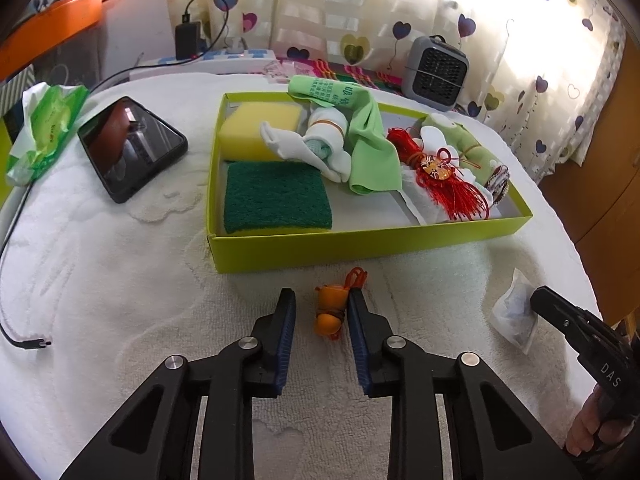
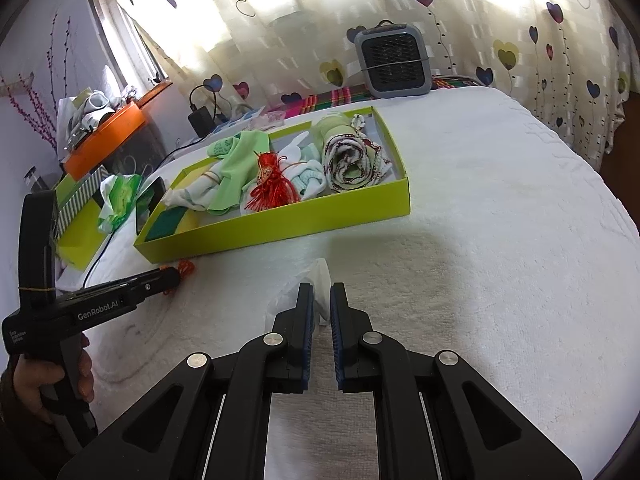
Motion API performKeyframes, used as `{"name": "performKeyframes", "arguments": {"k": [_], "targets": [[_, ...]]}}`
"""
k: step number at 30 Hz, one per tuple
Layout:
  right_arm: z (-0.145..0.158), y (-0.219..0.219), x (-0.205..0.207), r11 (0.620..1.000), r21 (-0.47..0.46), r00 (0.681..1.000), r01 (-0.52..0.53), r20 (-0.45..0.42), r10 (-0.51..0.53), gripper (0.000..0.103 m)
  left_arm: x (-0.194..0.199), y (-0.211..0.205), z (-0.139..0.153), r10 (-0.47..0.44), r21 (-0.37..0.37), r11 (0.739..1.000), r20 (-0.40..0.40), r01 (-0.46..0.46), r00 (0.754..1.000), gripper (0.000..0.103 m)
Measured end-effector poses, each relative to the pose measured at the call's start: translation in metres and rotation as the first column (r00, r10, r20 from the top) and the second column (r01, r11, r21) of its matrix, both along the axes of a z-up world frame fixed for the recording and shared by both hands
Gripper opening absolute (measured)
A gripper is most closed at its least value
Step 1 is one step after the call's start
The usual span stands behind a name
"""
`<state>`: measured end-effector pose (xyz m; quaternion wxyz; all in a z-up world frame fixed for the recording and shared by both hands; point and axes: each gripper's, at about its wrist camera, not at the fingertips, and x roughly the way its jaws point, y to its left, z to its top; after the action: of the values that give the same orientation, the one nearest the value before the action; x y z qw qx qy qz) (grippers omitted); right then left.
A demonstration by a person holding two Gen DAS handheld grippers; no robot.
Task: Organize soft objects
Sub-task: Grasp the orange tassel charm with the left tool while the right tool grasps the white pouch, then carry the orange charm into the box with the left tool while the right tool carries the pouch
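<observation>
The front of the small white pouch (image 2: 318,288) is hidden between the right gripper (image 2: 322,300) pads; only its upper edge and a translucent flap at the left are seen. In the left wrist view the same pouch (image 1: 514,312) is partly covered by the right gripper (image 1: 540,302) tip, and what it holds cannot be made out. The right jaws are narrow and pressed on the pouch.

The orange knotted charm (image 1: 334,312) lies on the white towelling-covered surface (image 1: 120,280) between the left gripper (image 1: 322,308) pads. It is touched by the right-hand pad; a gap is seen at the other pad, so a firm grip cannot be confirmed. The jaws are narrowed but not fully together. From the right wrist view only the charm's orange cord (image 2: 186,267) is seen past the left gripper (image 2: 174,278) tip.

Just beyond both items stands the lime-green shallow box (image 1: 360,248), holding a yellow sponge (image 1: 260,130), a green scouring pad (image 1: 276,200), rolled socks (image 1: 324,140), a green cloth (image 1: 372,152) draped over the far rim, a red tassel (image 1: 444,176) and a rolled patterned towel (image 2: 348,162).

Left of the box a phone (image 1: 132,148) and a tissue pack (image 1: 44,128) are noted; a grey fan heater (image 1: 434,74) sits behind. Heart-print curtains (image 2: 520,40) back the scene. To the right of the box the surface is open up to its rounded edge.
</observation>
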<state>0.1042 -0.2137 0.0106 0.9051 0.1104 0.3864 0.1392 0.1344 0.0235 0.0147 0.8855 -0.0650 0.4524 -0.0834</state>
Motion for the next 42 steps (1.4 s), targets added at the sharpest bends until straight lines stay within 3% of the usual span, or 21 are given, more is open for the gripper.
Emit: {"name": "performKeyframes", "arguments": {"k": [6, 26, 42], "targets": [[0.000, 0.000, 0.000, 1.000, 0.003, 1.000, 0.006, -0.003, -0.006, 0.009, -0.001, 0.000, 0.001, 0.000, -0.001, 1.000, 0.007, 0.000, 1.000, 0.014], [0.002, 0.001, -0.001, 1.000, 0.005, 1.000, 0.000, 0.007, 0.000, 0.009, -0.004, 0.001, 0.008, 0.001, -0.002, 1.000, 0.029, -0.001, 1.000, 0.014], [0.021, 0.002, -0.005, 1.000, 0.015, 0.998, -0.006, 0.060, 0.005, 0.009, -0.012, -0.007, 0.036, -0.029, 0.007, 1.000, 0.096, 0.029, 0.995, 0.014]]}}
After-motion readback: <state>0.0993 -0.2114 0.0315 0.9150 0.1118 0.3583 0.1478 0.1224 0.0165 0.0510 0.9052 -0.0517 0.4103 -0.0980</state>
